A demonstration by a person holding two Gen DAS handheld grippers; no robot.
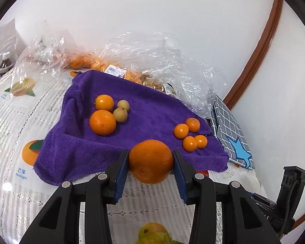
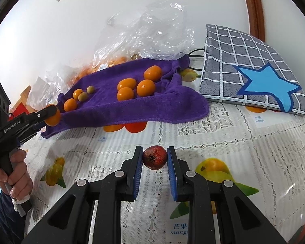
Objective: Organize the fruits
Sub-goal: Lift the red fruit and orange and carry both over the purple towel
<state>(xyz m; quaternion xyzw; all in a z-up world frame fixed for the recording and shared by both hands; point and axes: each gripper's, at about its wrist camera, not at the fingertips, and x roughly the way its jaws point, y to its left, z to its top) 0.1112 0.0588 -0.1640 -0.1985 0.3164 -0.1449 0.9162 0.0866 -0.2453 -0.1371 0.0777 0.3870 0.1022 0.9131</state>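
With the left claw (image 1: pixel 151 160) clamped on an orange (image 1: pixel 150 161) and the right claw (image 2: pixel 154 158) clamped on a small red fruit (image 2: pixel 154 157), placing both by kind on the purple towel (image 1: pixel 152 109) seems next.

Oranges inside plastic bags (image 1: pixel 95 61) blurred behind crinkled film, count unclear. Bag label (image 1: pixel 114 71) print too small to read. Bottle (image 1: pixel 4 65) cut by left frame edge. Printed fruit under purple towel (image 2: pixel 132 101) partly hidden. Hand (image 2: pixel 16 174) on left gripper handle cut at frame edge. Checked cloth (image 1: pixel 229 130) far corner behind towel.
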